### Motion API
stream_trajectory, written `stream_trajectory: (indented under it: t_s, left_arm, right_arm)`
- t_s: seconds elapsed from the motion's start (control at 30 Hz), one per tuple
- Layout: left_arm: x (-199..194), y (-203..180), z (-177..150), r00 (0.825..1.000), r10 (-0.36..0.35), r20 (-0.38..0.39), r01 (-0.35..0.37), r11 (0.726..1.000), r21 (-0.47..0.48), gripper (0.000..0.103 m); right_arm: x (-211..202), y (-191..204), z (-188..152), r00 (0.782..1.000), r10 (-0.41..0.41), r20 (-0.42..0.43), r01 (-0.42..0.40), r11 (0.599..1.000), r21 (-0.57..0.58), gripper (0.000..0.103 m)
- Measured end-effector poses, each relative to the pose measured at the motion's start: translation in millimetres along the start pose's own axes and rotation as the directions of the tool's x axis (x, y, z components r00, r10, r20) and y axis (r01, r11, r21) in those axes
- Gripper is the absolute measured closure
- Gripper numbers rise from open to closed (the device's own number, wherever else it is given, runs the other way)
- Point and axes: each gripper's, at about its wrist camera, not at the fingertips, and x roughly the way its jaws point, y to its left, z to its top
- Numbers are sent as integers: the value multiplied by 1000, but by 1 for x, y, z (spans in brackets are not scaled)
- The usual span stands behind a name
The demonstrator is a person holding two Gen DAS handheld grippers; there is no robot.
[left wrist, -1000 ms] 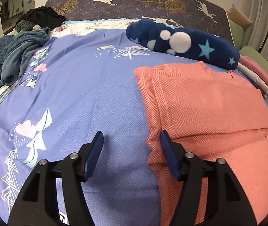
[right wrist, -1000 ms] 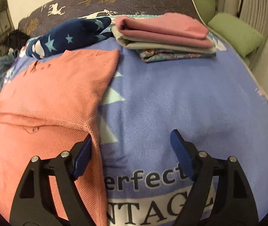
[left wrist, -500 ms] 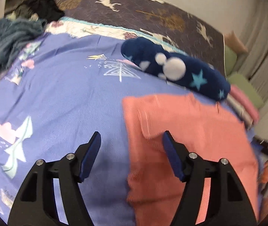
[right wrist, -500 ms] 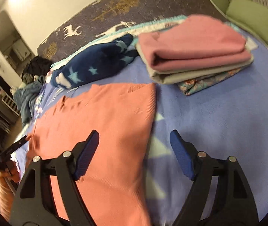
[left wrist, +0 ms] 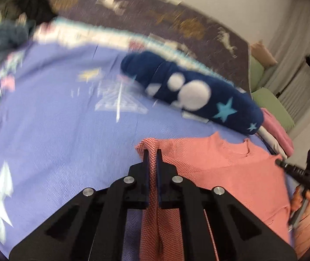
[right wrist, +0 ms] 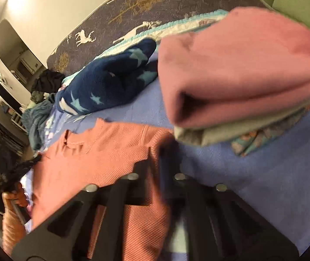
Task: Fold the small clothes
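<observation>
The coral waffle-knit garment (left wrist: 220, 169) is spread on the blue printed bedspread (left wrist: 56, 141), near the folded stack. Its far corners are clamped by the left gripper (left wrist: 152, 154) and right gripper (right wrist: 155, 152), whose jaws have just closed.

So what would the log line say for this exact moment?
step: grasp far corners | left gripper: shut on salmon shirt | right gripper: shut on salmon shirt | bedspread: underneath
</observation>
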Motion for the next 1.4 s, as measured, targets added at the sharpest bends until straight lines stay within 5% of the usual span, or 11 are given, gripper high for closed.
stream_trajectory:
  t_s: [0.13, 0.2, 0.23, 0.27, 0.33, 0.47, 0.57, 0.73, 1.07, 1.3, 1.4]
  left_arm:
    - [19, -1, -7, 973, 231, -18, -226, 965, 133, 99]
    - [17, 7, -12, 979, 196, -61, -190, 976, 103, 99]
    - [9, 8, -14, 984, 171, -49, -167, 982, 84, 95]
    - [-4, 8, -16, 990, 140, -33, -138, 988, 71, 78]
    - [-29, 3, -24, 994, 110, 2, -110, 991, 78, 57]
    - [-56, -22, -53, 998, 66, -12, -63, 983, 172, 41]
    - [-28, -37, -89, 962, 260, -79, -219, 913, 343, 35]
    - [-66, -32, -93, 968, 249, -45, -229, 937, 265, 36]
    - [-96, -34, -147, 966, 229, -120, -191, 945, 265, 37]
    - [-124, -38, -164, 980, 157, -122, -132, 972, 197, 94]
    - [-147, -40, -184, 986, 78, -145, -47, 978, 205, 94]
  right_arm:
    - [17, -1, -4, 990, -127, -60, 123, 990, -64, 98]
    - [12, -2, -8, 991, -121, -49, 118, 991, -57, 94]
    - [4, -2, -9, 993, -114, -39, 112, 993, -42, 74]
    - [-6, -1, -10, 996, -85, -17, 85, 996, -30, 50]
    - [-30, 7, -17, 999, -42, 12, 42, 997, -63, 49]
    - [-59, 29, -53, 998, -40, -54, 29, 980, -195, 52]
    - [-50, 28, -83, 980, -138, -143, 98, 962, -256, 54]
    - [-74, 22, -103, 975, -218, -52, 199, 950, -241, 54]
    - [-114, 39, -150, 989, -125, -76, 100, 958, -267, 54]
    - [-126, 8, -162, 989, -125, -78, 114, 984, -133, 74]
    - [-149, 0, -176, 995, -24, -100, 17, 997, -73, 74]
